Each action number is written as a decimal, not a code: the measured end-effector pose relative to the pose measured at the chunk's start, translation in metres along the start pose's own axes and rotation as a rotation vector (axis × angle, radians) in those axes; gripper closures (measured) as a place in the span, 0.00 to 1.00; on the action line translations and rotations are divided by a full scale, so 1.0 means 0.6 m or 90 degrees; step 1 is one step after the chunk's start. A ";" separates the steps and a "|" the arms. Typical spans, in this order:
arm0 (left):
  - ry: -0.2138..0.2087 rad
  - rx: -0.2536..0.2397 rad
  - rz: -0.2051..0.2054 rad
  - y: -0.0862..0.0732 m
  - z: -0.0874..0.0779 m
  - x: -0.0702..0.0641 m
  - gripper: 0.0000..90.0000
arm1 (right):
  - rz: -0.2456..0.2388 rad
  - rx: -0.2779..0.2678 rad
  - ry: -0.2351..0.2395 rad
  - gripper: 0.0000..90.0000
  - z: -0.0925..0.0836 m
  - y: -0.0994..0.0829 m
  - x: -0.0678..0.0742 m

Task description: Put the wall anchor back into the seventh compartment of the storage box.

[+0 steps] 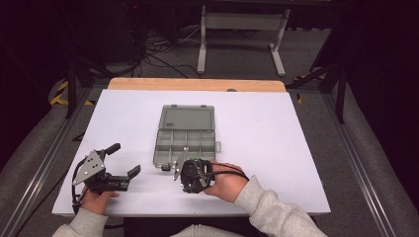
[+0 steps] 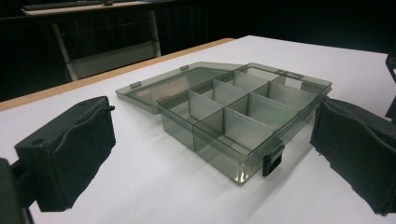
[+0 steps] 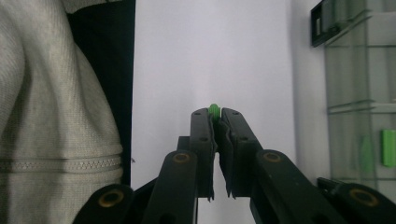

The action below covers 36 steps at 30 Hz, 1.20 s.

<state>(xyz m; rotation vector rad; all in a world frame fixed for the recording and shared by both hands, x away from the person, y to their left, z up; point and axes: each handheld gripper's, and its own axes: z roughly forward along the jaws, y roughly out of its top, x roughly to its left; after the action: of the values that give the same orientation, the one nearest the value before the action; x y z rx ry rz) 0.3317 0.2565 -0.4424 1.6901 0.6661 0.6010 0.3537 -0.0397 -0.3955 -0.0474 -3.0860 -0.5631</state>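
Counter (image 1: 276,148): a white sheet is laid over it, and a wooden edge is seen along the far side; the organiser box and both claws are carried on it.

Organiser box (image 1: 185,136): a smoky, see-through plastic case is set at the middle of the counter, with its lid (image 1: 187,119) folded flat toward the far side. The tray is split by dividers into several compartments, and a black latch (image 2: 272,160) is fixed to its near wall. In the right gripper view a green piece (image 3: 388,147) is seen lying in one compartment; which compartment cannot be told.

Left claw (image 1: 123,160): it is held at the near left of the counter, well apart from the box. Its padded jaws are spread wide and nothing is gripped between them; in the left gripper view the box is framed between the two pads (image 2: 74,149) without being touched.

Right claw (image 1: 179,165): it is held just beside the near edge of the box, slightly right of centre. Its jaws are clenched, and a small green part is pinched between them.

Small green part (image 3: 214,110): only its tip is seen, poking out past the tips of the clenched jaws, above the white counter and outside the box.

Sleeves (image 1: 269,210): light grey fabric is worn on both forearms at the near edge.
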 end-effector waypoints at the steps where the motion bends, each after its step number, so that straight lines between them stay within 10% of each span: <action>1: 0.000 -0.001 0.000 0.000 0.000 0.000 0.00 | 0.009 -0.006 -0.001 0.93 -0.009 0.001 -0.005; 36: -0.001 0.002 -0.001 0.000 0.000 0.001 0.00 | 0.056 -0.024 -0.066 0.93 -0.062 0.011 -0.099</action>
<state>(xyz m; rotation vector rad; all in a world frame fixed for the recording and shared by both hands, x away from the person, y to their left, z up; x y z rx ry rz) 0.3320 0.2567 -0.4426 1.6925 0.6680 0.5985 0.4132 -0.0482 -0.3590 -0.2175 -3.1530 -0.6349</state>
